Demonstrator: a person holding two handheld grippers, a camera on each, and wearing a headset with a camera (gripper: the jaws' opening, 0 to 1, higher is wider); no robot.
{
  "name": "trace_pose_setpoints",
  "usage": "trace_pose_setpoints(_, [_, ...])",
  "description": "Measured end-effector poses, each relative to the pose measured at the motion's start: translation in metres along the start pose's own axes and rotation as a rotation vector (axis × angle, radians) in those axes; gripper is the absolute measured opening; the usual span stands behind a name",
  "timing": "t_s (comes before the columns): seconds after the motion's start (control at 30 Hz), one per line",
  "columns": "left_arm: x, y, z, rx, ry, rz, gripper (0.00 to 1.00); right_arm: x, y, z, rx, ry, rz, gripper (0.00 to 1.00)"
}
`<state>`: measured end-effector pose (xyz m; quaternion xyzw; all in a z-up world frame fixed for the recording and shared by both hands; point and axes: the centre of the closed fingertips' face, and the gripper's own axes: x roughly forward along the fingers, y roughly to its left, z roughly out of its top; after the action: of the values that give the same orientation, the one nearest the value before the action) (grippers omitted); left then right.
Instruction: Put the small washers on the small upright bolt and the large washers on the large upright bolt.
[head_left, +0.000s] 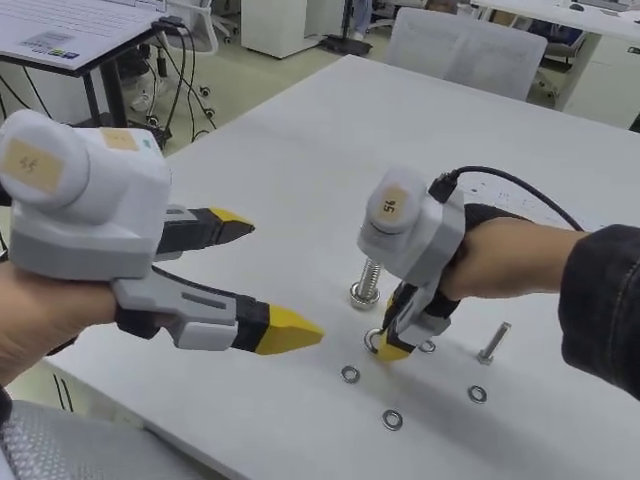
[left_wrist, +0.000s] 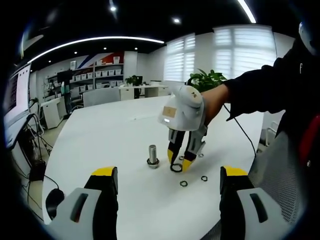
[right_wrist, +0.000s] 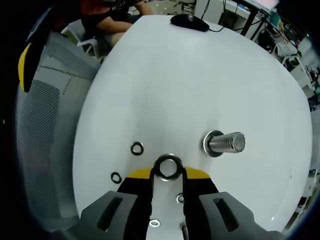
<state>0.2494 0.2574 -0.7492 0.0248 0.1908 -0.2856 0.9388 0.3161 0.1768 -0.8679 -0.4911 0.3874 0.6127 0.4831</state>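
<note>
Head view: left tongs (head_left: 285, 282) spread above the counter (head_left: 300, 150); right tongs (head_left: 383, 347) pinch a large washer (head_left: 372, 340) near the large upright bolt (head_left: 367, 283). Left gripper view: the washer is just beside the bolt. Right gripper view: small washers (right_wrist: 137, 148) lie on the counter nearby.

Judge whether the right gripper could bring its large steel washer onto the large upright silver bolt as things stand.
Probably yes: the right gripper holds the large steel washer just beside the large upright silver bolt, bare white table between, and the open left gripper hangs well aside.
</note>
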Motion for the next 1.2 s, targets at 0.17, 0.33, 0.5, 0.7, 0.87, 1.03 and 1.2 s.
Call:
trace_pose_setpoints(0.17, [0.000,0.003,-0.003,0.005,0.008,-0.007,0.84,-0.010,-0.005,0.001,0.015,-0.026,-0.016,0.23])
trace_pose_setpoints(0.33, [-0.001,0.007,-0.005,0.015,0.012,-0.022,0.84,-0.021,-0.006,0.000,0.031,-0.044,-0.025,0.23])
trace_pose_setpoints(0.5, [-0.001,0.012,-0.006,0.022,0.007,-0.032,0.83,-0.033,-0.006,-0.001,0.035,-0.057,-0.040,0.23])
trace_pose_setpoints(0.7, [0.000,0.014,-0.011,0.024,0.008,-0.064,0.84,-0.047,-0.011,0.002,0.036,-0.077,-0.060,0.23])
trace_pose_setpoints(0.87, [0.000,0.020,-0.015,0.021,0.013,-0.065,0.84,-0.058,-0.015,0.006,0.034,-0.090,-0.077,0.23])
trace_pose_setpoints(1.03, [0.001,0.026,-0.018,0.016,0.012,-0.062,0.84,-0.069,-0.024,0.013,0.028,-0.099,-0.099,0.23])
trace_pose_setpoints(1.2, [0.000,0.034,-0.019,0.013,0.008,-0.056,0.84,-0.076,-0.033,0.021,0.021,-0.104,-0.115,0.23])
